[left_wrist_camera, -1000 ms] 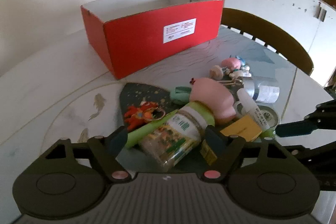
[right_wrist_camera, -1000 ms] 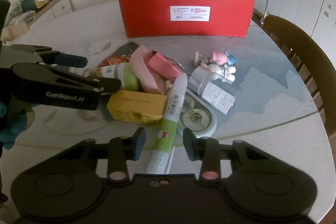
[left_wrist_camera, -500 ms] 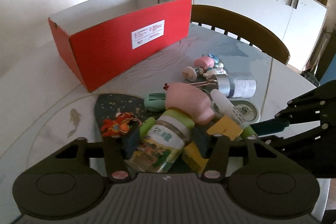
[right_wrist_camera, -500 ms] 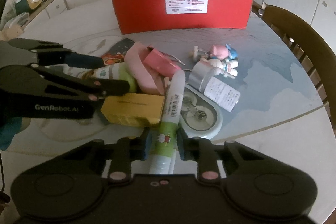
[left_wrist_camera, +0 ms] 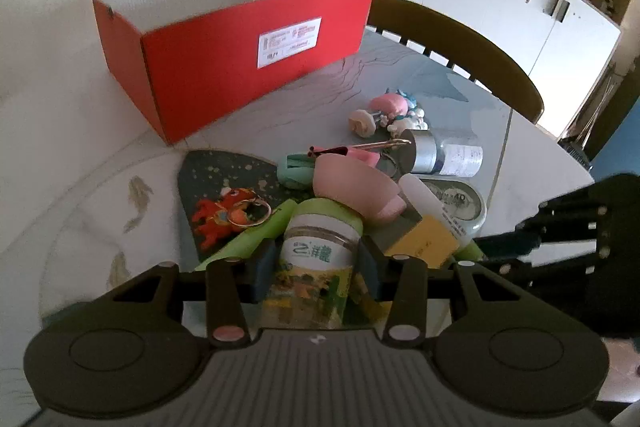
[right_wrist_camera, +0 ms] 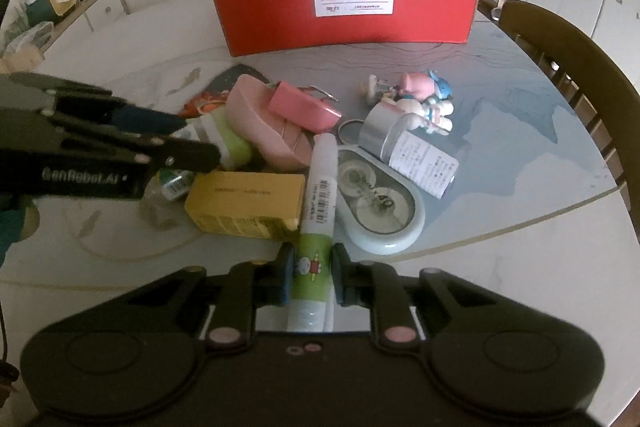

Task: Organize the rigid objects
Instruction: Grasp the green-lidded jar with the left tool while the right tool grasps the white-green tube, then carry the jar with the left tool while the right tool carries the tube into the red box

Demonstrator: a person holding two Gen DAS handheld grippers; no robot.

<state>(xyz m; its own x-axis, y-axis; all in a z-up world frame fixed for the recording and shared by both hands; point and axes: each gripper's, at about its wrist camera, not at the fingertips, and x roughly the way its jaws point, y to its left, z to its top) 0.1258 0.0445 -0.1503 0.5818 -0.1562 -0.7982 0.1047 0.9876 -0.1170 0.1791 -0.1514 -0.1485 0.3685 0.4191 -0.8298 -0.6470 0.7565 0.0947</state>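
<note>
Green-lidded jar (left_wrist_camera: 316, 259) sits in the pile's near edge, and the left tool (left_wrist_camera: 316, 269) is closing on it, pads on both sides. Right tool (right_wrist_camera: 310, 273) is clamped on the white-and-green tube (right_wrist_camera: 316, 211), lying beside a yellow box (right_wrist_camera: 246, 203). Red box (right_wrist_camera: 348, 11) stands open further back on the tabletop (right_wrist_camera: 520, 247).
</note>
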